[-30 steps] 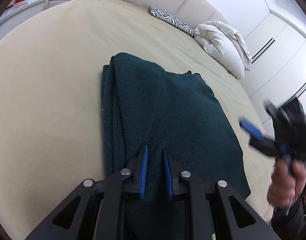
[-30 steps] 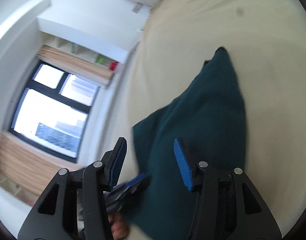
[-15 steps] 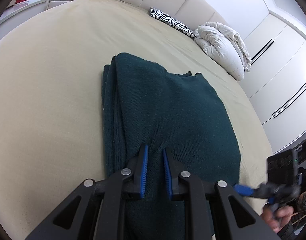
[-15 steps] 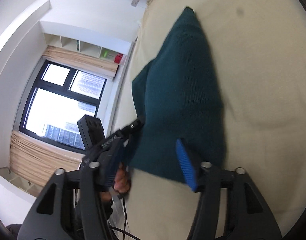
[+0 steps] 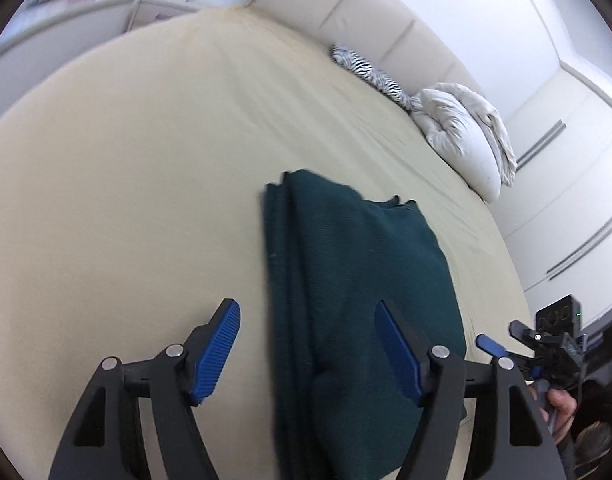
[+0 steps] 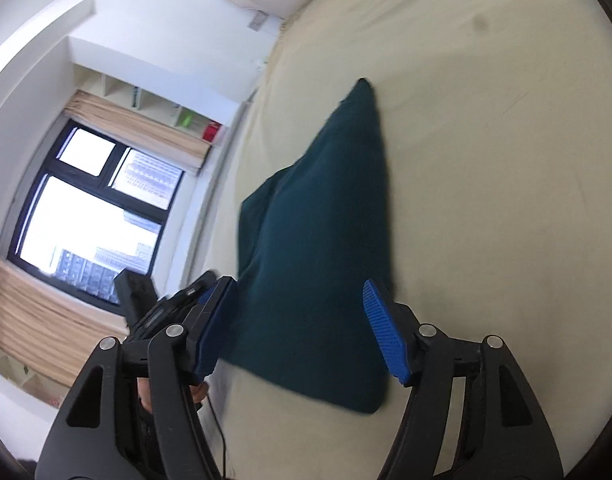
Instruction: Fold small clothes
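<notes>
A dark green knit garment (image 5: 354, 280) lies folded into a long stack on the beige bed (image 5: 126, 200). My left gripper (image 5: 310, 350) is open and empty, raised over the garment's near left edge. My right gripper (image 6: 302, 324) is open and empty above the garment (image 6: 318, 240), near its closest end. The right gripper also shows in the left wrist view (image 5: 506, 340) at the bed's right edge, held in a hand.
A zebra-print pillow (image 5: 370, 72) and a bundled white duvet (image 5: 462, 132) lie at the head of the bed by the padded headboard. White wardrobes (image 5: 566, 184) stand to the right. A window (image 6: 86, 208) and shelves are beyond the bed's far side.
My left gripper has opened, let go of the garment and pulled back and up. My right gripper has swung to face along the garment, still open.
</notes>
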`<move>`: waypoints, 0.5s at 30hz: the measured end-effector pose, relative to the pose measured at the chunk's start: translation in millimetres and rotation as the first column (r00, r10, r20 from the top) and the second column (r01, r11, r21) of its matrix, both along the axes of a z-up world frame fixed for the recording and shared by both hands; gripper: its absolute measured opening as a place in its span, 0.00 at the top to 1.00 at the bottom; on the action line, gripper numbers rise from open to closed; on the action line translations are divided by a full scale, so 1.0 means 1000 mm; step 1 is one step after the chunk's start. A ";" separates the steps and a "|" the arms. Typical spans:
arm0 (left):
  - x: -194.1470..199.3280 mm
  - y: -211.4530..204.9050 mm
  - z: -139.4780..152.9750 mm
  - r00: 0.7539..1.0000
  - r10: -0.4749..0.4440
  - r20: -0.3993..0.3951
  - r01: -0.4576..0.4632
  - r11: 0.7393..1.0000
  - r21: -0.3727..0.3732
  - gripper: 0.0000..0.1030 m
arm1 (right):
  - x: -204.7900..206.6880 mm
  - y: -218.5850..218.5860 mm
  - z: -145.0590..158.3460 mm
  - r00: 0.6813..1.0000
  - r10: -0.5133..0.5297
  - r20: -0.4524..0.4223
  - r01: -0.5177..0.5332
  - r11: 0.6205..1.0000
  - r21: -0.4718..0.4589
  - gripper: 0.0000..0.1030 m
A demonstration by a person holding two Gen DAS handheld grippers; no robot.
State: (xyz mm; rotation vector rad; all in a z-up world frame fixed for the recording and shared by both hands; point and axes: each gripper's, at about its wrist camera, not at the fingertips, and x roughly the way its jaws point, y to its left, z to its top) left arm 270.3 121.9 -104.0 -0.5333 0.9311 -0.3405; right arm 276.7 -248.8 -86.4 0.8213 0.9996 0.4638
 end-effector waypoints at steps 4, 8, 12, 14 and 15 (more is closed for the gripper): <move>0.015 0.007 -0.017 0.996 -0.013 -0.090 0.007 0.998 -0.064 0.30 | 0.029 -0.002 -0.027 0.995 0.001 -0.103 0.001 1.000 0.021 0.37; 0.031 0.000 -0.021 0.987 -0.048 -0.154 0.032 0.993 -0.110 0.30 | 0.046 0.010 -0.050 0.985 0.043 -0.166 -0.038 0.999 0.031 0.37; 0.049 -0.009 -0.027 0.974 -0.063 -0.216 0.043 0.994 -0.098 0.30 | 0.057 0.022 -0.057 0.983 0.057 -0.173 -0.048 0.997 0.052 0.37; 0.055 -0.012 -0.027 0.970 -0.062 -0.237 0.038 0.994 -0.103 0.31 | 0.060 0.022 -0.058 0.982 0.054 -0.182 -0.044 0.997 0.057 0.37; 0.057 -0.014 -0.027 0.968 -0.063 -0.242 0.039 0.994 -0.099 0.35 | 0.061 0.022 -0.058 0.981 0.057 -0.186 -0.048 0.998 0.051 0.37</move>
